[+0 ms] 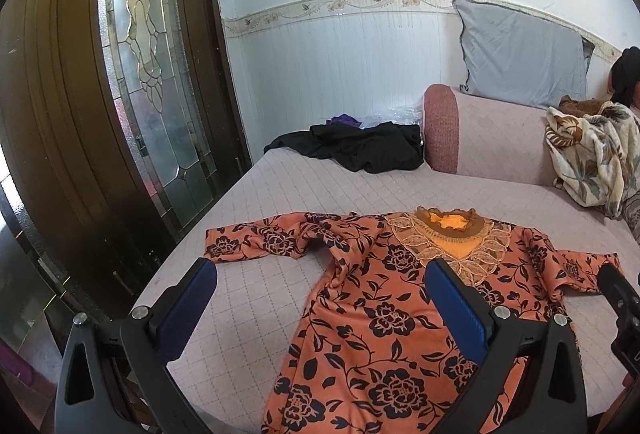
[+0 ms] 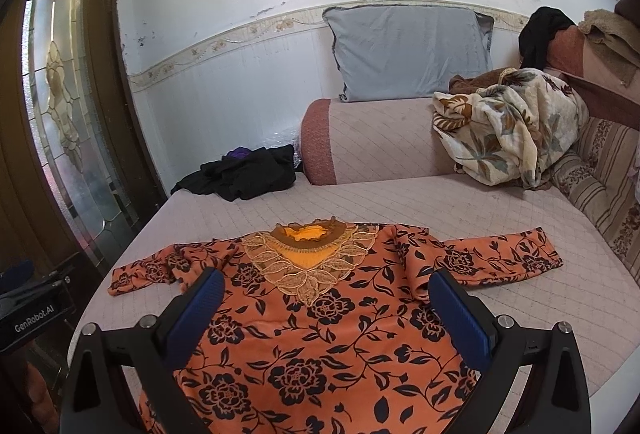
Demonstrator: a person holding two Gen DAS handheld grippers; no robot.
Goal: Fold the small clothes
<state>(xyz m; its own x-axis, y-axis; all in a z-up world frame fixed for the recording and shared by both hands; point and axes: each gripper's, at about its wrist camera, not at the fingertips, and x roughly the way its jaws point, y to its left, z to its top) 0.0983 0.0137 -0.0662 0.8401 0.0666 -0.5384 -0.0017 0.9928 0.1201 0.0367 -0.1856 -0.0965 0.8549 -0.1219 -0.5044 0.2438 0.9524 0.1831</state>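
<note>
Both hand-held grippers, left and right, hover wide over the orange top, sleeves spread left-right

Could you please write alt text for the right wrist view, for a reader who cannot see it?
An orange floral top lies spread flat on a quilted pink bed, sleeves out to both sides, with the right gripper above it, jaws open and empty. Behind are a black garment, a grey pillow and a crumpled floral blanket.
</note>
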